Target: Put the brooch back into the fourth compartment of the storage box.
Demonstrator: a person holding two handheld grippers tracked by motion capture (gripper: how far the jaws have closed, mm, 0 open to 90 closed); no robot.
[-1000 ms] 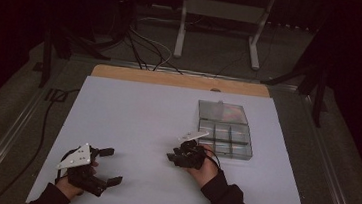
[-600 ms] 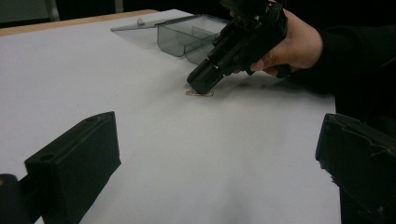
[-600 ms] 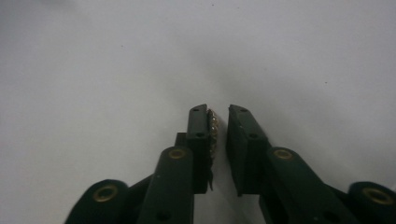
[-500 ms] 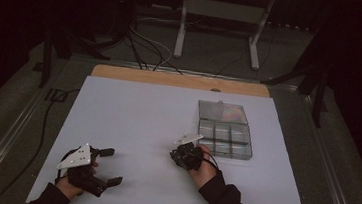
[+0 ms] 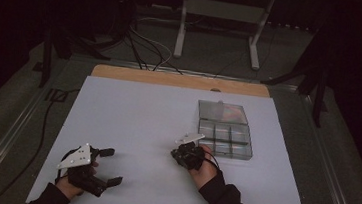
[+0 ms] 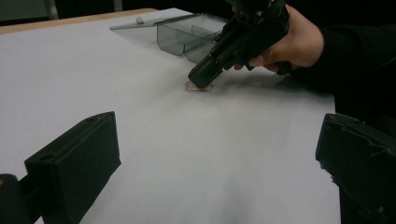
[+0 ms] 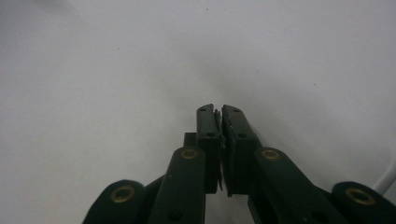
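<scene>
The small flat pale-brown piece [image 6: 200, 87] lies on the white table top [image 5: 137, 123], a little in front of the clear grey plastic compartment box with its open lid [image 5: 225, 130], and it looks thin and about square, with a dull tan colour. In the left gripper view the tip of the right gripper [image 6: 201, 79] presses down just on this piece, and a hand [image 6: 292, 42] holds that gripper from the right. In the right gripper view its two black jaws are closed together, with only a thin sliver of something between them; I cannot tell if this sliver is the same piece. The high view shows the right gripper [image 5: 184, 155] near the box's front left corner, but there the piece itself is too small and dark to see. The left gripper [image 5: 105, 166] rests well apart at the near left of the table, its jaws wide open and holding nothing. The box compartments look empty, though the dim light makes this uncertain
</scene>
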